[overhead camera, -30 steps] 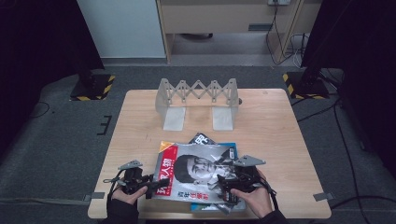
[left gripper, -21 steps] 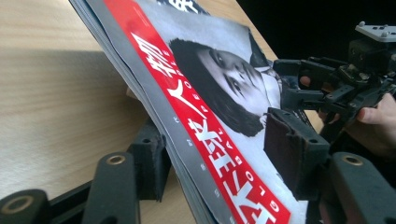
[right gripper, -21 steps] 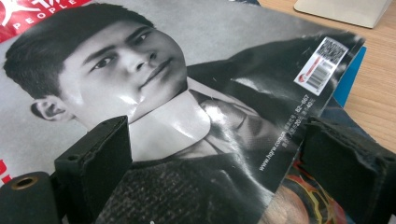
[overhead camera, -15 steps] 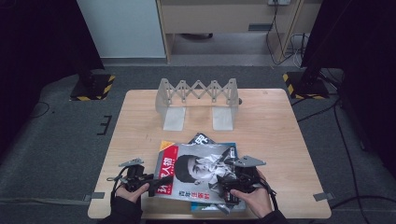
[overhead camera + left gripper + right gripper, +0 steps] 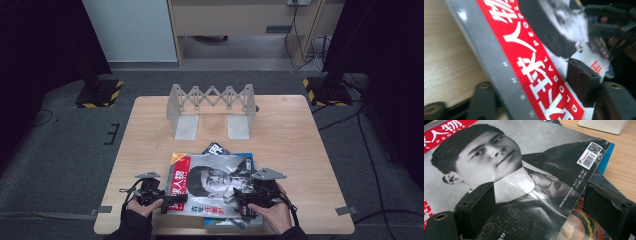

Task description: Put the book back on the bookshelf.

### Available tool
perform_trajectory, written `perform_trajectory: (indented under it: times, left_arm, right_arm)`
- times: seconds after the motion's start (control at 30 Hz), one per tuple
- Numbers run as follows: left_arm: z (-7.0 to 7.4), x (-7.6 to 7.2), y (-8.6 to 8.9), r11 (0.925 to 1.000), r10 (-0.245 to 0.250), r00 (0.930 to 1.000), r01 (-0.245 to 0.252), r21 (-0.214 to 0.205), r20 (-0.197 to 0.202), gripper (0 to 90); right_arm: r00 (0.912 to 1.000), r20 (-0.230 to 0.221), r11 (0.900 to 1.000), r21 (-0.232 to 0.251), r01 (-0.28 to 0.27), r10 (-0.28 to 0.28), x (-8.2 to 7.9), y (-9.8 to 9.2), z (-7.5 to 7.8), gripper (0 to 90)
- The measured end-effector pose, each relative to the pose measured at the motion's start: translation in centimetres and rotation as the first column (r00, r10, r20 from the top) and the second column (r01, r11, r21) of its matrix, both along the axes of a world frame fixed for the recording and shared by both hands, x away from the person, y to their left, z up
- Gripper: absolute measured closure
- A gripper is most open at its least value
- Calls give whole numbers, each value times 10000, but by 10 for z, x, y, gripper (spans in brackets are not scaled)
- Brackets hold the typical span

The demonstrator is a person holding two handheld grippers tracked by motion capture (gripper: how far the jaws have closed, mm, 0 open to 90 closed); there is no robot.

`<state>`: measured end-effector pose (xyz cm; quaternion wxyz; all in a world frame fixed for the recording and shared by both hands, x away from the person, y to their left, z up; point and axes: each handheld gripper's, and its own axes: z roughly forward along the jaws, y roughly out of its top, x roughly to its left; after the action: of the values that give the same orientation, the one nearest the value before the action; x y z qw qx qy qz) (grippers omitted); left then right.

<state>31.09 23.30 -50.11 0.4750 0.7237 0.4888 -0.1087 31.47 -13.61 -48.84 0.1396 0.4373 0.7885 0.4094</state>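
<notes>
Top magazine [image 5: 210, 184] sits on the stack at the near edge of the worktop [image 5: 300, 135], between both hands. Vs 1 s and 0.5 s ago: cover pos barely differs, maybe a slight rotate, and right tongs [image 5: 248, 199] have crept in over the lower right corner. So no lift yet, just getting set on the grip.

Left tongs [image 5: 161, 201]: straddling the spine-side edge by the red title band [image 5: 529, 57]. In the left gripper view one jaw is under/outside the edge and the other is over the cover, edge in between. Looks like contact, but can't confirm they're clamped, so cannot tell.

Right tongs: jaws apart, one each side of the cover's lower right corner near the barcode sticker [image 5: 589, 155], w/ a clear gap in the right gripper view. Not closed on anything.

Under the top mag: blue-covered mag [image 5: 607, 155] plus another dark one poking out at the far edge [image 5: 216, 148]. Risk is grabbing two covers at once.

Grey expanding rack [image 5: 212, 107] stands at the far side, well apart, slots empty. Likely destination, imo. Next: close right tongs on top cover only, then lift both sides together.
</notes>
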Motion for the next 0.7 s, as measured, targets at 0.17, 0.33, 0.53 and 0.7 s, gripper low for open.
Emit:
perform_trajectory:
  times: [0.17,0.33,0.53,0.7]
  left_arm:
    - [8,-3,2,9972,9,9989,26,-752,465,522]
    - [11,-2,-2,9987,15,9994,3,-514,355,595]
    - [14,0,-2,9986,303,9995,-300,-431,55,721]
    - [20,1,-3,9983,417,9991,-413,-404,81,772]
  right_arm:
    - [10000,-66,9998,202,-58,59,0,1,0,102]
    - [9999,-134,9996,285,-37,41,0,0,0,102]
    - [9997,-253,9990,443,-58,70,2,-2,1,103]
    - [9993,-365,9983,570,-83,104,4,-4,2,114]
